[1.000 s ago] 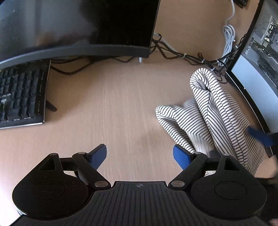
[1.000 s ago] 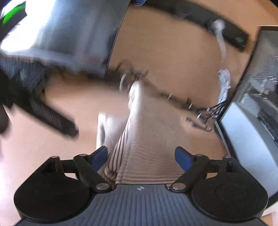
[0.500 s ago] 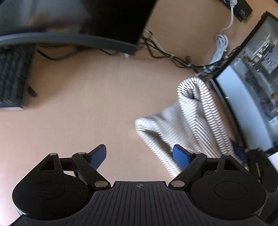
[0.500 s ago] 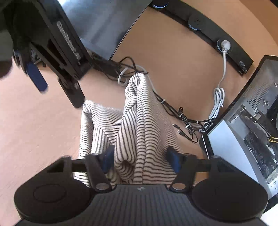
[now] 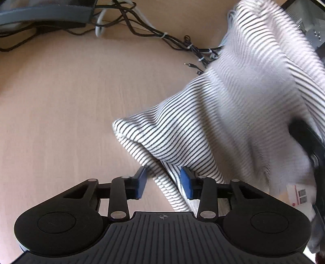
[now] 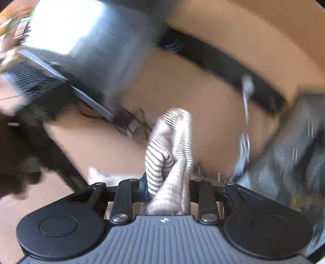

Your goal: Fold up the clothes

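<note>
A white garment with thin black stripes (image 5: 233, 113) is bunched and lifted over the wooden desk, filling the right of the left wrist view. My left gripper (image 5: 163, 181) has its blue pads partly closed around a hanging fold of it, with a gap still showing beside the cloth. My right gripper (image 6: 167, 187) is shut on the striped garment (image 6: 168, 146), which rises in a bunch straight ahead of the fingers. The right wrist view is heavily blurred.
Tangled black and white cables (image 5: 166, 38) lie at the back of the desk (image 5: 61, 101). A monitor base (image 5: 44, 14) sits at the back left. A computer case (image 6: 294, 142) stands to the right and a black power strip (image 6: 223, 67) runs along the back.
My left gripper moved right onto the garment and narrowed its jaws around a fold. My right gripper closed fully on the cloth and swung quickly, lifting it.
</note>
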Tool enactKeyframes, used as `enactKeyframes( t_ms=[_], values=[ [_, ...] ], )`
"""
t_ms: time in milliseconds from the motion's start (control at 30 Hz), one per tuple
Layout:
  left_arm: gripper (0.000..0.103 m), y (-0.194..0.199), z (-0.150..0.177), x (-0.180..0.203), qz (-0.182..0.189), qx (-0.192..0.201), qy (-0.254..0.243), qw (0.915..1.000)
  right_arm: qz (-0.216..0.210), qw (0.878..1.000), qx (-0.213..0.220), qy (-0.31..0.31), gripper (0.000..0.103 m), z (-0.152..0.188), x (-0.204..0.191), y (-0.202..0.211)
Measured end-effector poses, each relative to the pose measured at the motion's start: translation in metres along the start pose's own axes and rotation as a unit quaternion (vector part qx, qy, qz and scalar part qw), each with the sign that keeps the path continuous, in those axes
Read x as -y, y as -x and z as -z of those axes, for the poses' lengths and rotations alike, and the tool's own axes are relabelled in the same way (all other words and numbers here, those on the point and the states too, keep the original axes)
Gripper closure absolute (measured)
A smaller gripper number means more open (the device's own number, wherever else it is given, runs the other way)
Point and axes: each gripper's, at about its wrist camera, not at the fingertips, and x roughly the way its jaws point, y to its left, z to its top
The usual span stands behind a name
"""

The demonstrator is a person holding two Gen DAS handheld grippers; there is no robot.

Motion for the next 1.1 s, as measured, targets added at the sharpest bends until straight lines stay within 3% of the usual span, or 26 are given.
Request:
enactKeyframes(
  t_ms=[200, 333, 467, 600, 700, 767, 800, 900, 1100],
  values=[
    [0.064, 0.006, 0.0, -0.011, 0.006, -0.001, 0.007, 1.0, -0.02, 0.991, -0.059, 0.12, 0.075, 0.047, -0.067, -0.024],
    [0.056, 0.058, -0.012, -0.034, -0.01, 0.05, 0.021, 0.9985, 0.0, 0.975, -0.067, 0.212, 0.072, 0.066, -0.099, -0.031],
    [0.048, 0.098, -0.026, -0.017, 0.034, 0.101, -0.01, 0.9942, 0.01, 0.973, -0.078, 0.217, 0.07, 0.065, -0.105, -0.035],
    [0.045, 0.088, -0.033, 0.014, 0.114, 0.095, -0.036, 0.9883, 0.005, 0.973, -0.086, 0.213, 0.069, 0.062, -0.107, -0.034],
    [0.048, 0.056, -0.031, 0.023, 0.107, 0.065, -0.066, 0.9899, -0.001, 0.973, -0.092, 0.211, 0.068, 0.058, -0.103, -0.03],
    [0.053, 0.031, -0.03, 0.019, 0.079, 0.038, -0.074, 0.9934, -0.008, 0.975, -0.097, 0.2, 0.065, 0.053, -0.098, -0.027],
    [0.054, 0.024, -0.027, 0.015, 0.067, 0.031, -0.076, 0.9944, -0.017, 0.978, -0.1, 0.183, 0.057, 0.049, -0.092, -0.024],
    [0.054, 0.015, -0.025, 0.01, 0.066, 0.026, -0.068, 0.9951, -0.06, 0.99, -0.094, 0.09, 0.021, 0.035, -0.062, -0.003],
    [0.05, 0.013, -0.019, 0.017, 0.072, 0.028, -0.072, 0.9944, -0.107, 0.991, -0.063, -0.049, 0.0, 0.019, -0.003, 0.041]
  ],
)
